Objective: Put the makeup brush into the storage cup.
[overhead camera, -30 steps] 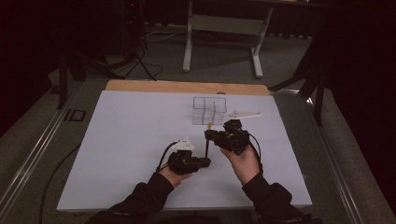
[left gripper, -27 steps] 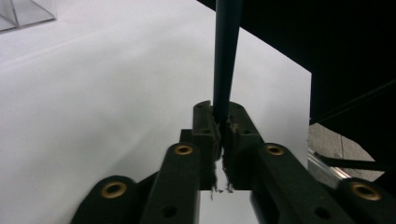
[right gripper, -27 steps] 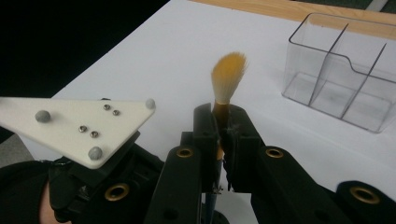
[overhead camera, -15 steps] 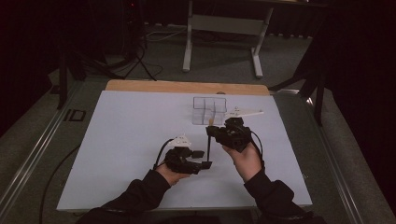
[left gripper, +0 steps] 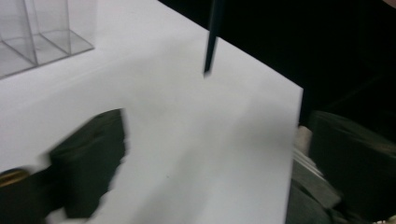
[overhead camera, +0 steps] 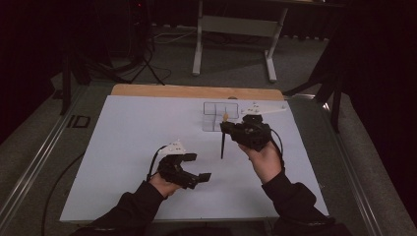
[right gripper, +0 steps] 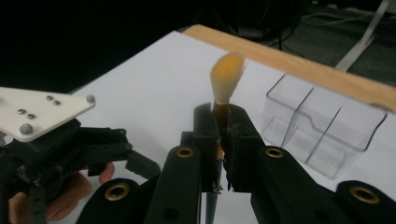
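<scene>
Hiding the brush (right gripper: 227, 88) ferrule, right hand-held gripper (right gripper: 223, 140) clamps it.

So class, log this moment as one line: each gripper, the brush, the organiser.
left gripper: jaws just opened, empty | right gripper: shut on brush | brush: upright, bristles up, above table | clear organiser: beyond brush

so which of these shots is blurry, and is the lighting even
Left gripper view: motion-smeared, the open left claw and the brush handle both soft. Right gripper view: sharp on the right claw shut on the brush, bristles slightly soft, clear organizer crisp. High view: focus fine but lighting uneven, the white table bright and the room around it nearly black.
</scene>
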Tool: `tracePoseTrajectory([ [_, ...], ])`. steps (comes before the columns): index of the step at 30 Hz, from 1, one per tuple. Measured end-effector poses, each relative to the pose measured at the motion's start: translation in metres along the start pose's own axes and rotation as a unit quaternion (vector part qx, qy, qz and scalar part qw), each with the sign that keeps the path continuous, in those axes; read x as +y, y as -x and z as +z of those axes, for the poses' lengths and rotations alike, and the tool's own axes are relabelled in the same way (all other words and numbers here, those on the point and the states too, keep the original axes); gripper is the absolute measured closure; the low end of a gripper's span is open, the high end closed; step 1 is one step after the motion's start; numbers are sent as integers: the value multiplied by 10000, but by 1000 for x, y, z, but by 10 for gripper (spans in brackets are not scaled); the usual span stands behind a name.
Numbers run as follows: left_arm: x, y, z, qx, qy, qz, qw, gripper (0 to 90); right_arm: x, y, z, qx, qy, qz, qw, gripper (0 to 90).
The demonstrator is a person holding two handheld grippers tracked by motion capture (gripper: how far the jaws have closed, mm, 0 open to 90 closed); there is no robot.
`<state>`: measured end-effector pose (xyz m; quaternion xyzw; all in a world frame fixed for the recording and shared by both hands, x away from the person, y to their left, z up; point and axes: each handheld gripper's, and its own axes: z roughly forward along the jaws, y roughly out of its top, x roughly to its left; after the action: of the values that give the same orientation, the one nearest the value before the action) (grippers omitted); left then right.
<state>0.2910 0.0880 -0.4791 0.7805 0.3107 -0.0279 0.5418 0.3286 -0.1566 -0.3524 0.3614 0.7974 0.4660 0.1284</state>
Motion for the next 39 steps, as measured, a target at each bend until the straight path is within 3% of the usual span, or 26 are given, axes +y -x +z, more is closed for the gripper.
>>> tracePoseTrajectory([
  [3,-4,0,-8,23,-106,179,9998,0,10,0,-6,5,128,-74,9999,843],
  [8,-12,-3,-23,20,-36,38,10000,0,20,1,-8,-26,204,-143,9997,843],
  [14,-24,-11,-46,390,130,-65,9991,0,40,3,-6,-66,335,-264,9991,843],
  [22,-39,-16,-66,627,318,-114,9975,0,61,8,-5,-123,467,-354,9982,843],
  [24,-46,-19,-73,954,453,-114,9943,0,69,10,-4,-199,509,-395,9977,842],
  [33,-58,-24,-82,1200,655,-31,9906,0,89,26,4,-491,540,-313,9968,843],
  [39,-61,-27,-82,1189,660,-55,9907,0,99,34,10,-613,546,-298,9962,843],
])
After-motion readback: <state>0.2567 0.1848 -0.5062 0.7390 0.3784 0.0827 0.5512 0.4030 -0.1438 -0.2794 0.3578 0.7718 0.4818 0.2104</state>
